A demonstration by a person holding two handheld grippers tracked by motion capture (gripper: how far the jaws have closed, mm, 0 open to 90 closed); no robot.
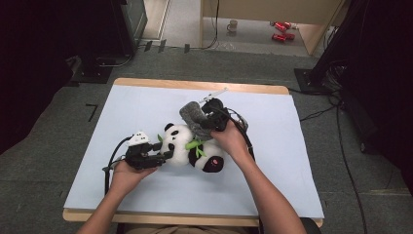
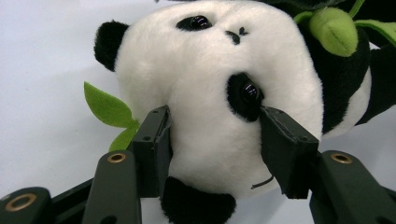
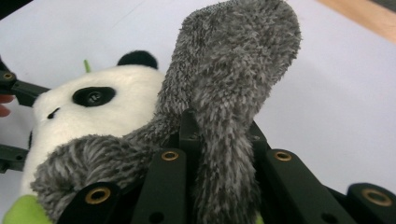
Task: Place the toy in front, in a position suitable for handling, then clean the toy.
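The left gripper (image 2: 212, 140) clamps its jaws on the panda toy's (image 2: 210, 93) white head, pads sunk into the plush. The right gripper (image 3: 217, 154) pinches the fuzzy grey sock (image 3: 233, 79), its pads buried in the pile. The panda lies near the centre of the table (image 1: 292, 161), the sock at its 1 o'clock. The sock covers part of the panda's body; in the right gripper view the sock's lower end is cut off.

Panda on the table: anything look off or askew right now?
The panda lies on its side, not upright, head clamped by the left gripper. The grey scarf is loose and bunched, one end sticking up from the right gripper.
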